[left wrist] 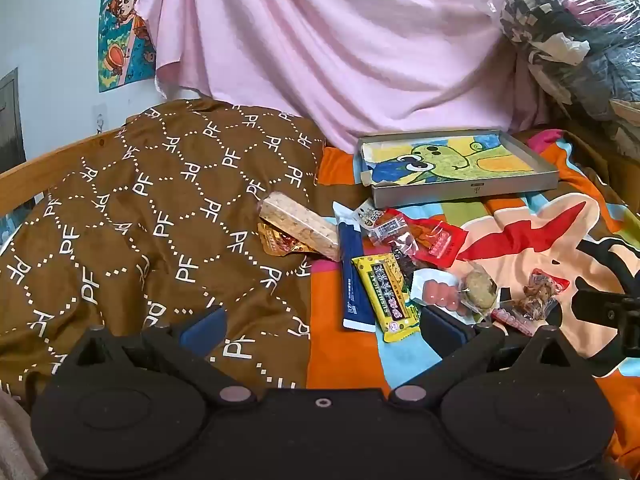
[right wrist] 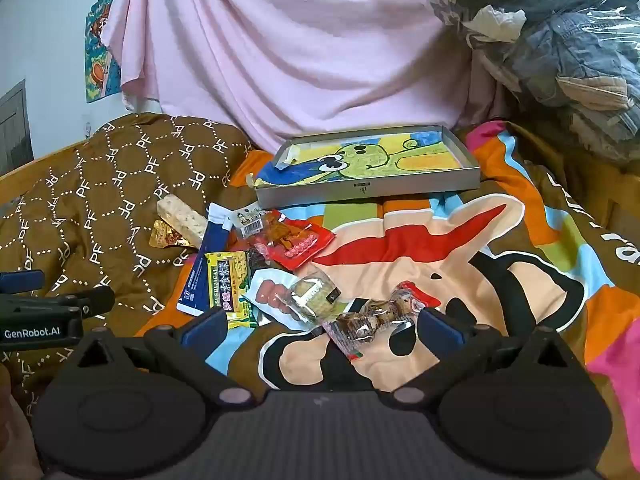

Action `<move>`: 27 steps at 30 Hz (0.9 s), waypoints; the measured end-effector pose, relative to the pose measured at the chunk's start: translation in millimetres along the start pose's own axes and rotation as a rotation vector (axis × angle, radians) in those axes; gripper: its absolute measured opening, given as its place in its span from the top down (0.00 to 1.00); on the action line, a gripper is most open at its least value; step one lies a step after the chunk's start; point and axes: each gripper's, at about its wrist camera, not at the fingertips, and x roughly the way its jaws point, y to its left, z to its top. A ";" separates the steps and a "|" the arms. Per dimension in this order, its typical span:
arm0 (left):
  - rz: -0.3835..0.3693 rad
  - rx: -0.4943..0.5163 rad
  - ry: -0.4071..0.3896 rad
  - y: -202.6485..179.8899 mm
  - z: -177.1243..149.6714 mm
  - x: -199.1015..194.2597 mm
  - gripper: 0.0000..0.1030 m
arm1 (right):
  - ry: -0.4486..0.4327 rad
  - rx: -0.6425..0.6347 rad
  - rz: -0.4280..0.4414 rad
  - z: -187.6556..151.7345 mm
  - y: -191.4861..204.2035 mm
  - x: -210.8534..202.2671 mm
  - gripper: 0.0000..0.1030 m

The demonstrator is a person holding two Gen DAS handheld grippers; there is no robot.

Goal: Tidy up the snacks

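Observation:
A heap of wrapped snacks lies on the cartoon bedspread [right wrist: 420, 248]. It holds a pale cereal bar [left wrist: 298, 226], a long blue packet [left wrist: 354, 280], a yellow packet [left wrist: 386, 296], a red packet [left wrist: 436, 242], a wrapped round cookie [left wrist: 478, 290] and a clear pack of brown pieces [right wrist: 372, 320]. A shallow grey box [left wrist: 460, 192] lined with a frog drawing sits behind the heap. My left gripper [left wrist: 324, 326] hovers open just short of the blue and yellow packets. My right gripper [right wrist: 322, 326] is open too, with the brown-piece pack lying loose between its fingers.
A brown patterned blanket [left wrist: 140, 220] covers the left of the bed, against a wooden rail [left wrist: 48, 160]. Pink cloth [left wrist: 340, 48] hangs behind the box. A plastic-wrapped bundle of clothes [right wrist: 560, 48] is piled at the back right.

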 end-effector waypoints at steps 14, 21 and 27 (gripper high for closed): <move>-0.001 -0.001 0.003 -0.1 -0.2 -0.3 0.01 | 0.005 0.004 0.003 -0.9 -1.0 0.0 0.00; -0.001 -0.002 0.005 0.0 -0.1 -0.1 0.01 | 0.003 0.006 0.002 -1.6 -1.0 0.4 0.00; -0.002 -0.003 0.006 -0.1 -0.2 -0.3 0.01 | 0.007 0.007 0.005 -1.8 -1.2 -1.4 0.00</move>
